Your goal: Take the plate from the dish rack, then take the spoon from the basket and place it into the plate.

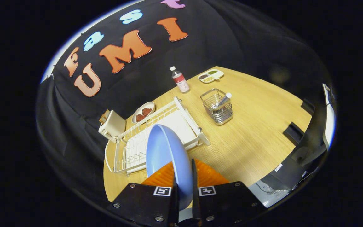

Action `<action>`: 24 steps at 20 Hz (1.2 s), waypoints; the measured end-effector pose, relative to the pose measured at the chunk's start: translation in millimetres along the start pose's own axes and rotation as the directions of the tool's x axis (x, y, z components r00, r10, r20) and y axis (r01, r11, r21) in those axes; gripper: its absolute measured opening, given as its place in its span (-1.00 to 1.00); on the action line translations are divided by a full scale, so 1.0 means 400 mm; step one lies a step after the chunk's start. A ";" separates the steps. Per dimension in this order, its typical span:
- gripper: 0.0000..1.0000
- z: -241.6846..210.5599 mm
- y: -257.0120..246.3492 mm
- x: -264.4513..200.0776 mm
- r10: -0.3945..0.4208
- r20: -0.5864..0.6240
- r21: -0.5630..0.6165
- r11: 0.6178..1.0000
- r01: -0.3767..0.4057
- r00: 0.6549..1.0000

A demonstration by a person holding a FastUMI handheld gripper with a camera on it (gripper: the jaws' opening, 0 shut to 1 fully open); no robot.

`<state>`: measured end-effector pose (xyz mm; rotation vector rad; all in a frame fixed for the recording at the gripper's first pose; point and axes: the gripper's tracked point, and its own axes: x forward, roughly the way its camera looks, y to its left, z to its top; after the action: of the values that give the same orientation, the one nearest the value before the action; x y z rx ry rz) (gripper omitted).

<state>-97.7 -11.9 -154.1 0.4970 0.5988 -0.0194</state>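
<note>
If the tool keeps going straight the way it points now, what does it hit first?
Probably the dish rack. The tool, shut on the blue plate, points at it, just beyond the plate; depth is uncertain.

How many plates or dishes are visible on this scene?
3: the blue plate clamped between the gripper fingers, a dish of food behind the dish rack, a tray beyond the basket.

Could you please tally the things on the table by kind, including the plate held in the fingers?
Plates: 2, the blue plate gripped between the fingers, and a white plate of food
Racks: 1
Baskets: 1
Spoons: 1
Bottles: 1
Toasters: 1
Trays: 1
Total: 8
</note>
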 end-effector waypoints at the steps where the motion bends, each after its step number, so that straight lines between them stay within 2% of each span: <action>1: -0.67 -0.018 -0.009 0.002 0.005 -0.013 0.016 1.000 -0.005 1.000; 12: -0.66 -0.161 -0.093 0.114 0.007 -0.150 0.098 0.995 0.008 0.989; 16: -0.66 -0.182 -0.083 0.136 0.047 -0.176 0.152 0.988 -0.020 0.983; 20: -0.49 -0.178 -0.107 0.139 0.009 -0.178 0.121 0.993 0.013 0.984; 22: -0.22 -0.156 -0.111 0.132 0.006 -0.172 0.116 0.993 0.014 0.985; 24: -0.10 -0.129 -0.123 0.127 -0.015 -0.159 0.090 0.996 0.029 0.987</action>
<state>-91.0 -25.4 -240.4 0.5847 0.7612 -0.0288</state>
